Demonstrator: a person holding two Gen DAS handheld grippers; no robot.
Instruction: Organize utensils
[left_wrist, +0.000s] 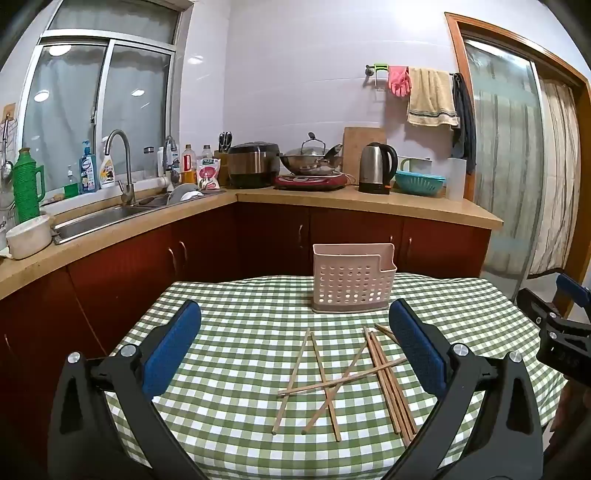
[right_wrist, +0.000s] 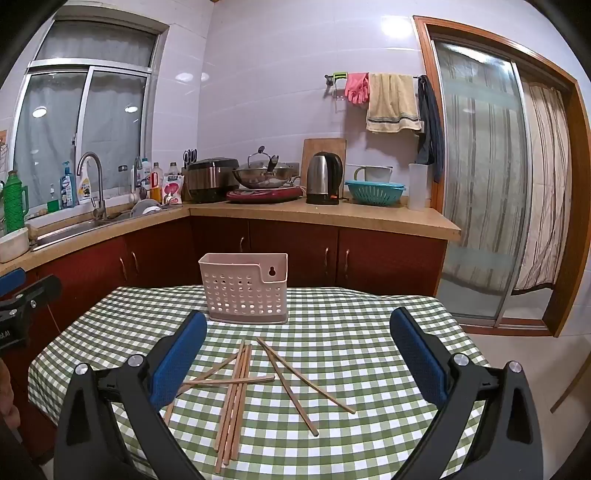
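Through the left wrist camera I see my left claw spread wide with nothing between its blue pads, hovering over the checked surface. The chopsticks lie scattered and crossed on the cloth between the fingers, a tight bundle of them near the right pad. The pink holder stands upright beyond them, apart from the pile.

Through the right wrist camera my right claw is spread just as wide, gripping nothing. The chopsticks lie loose below it, and the holder stands behind them near the far edge.
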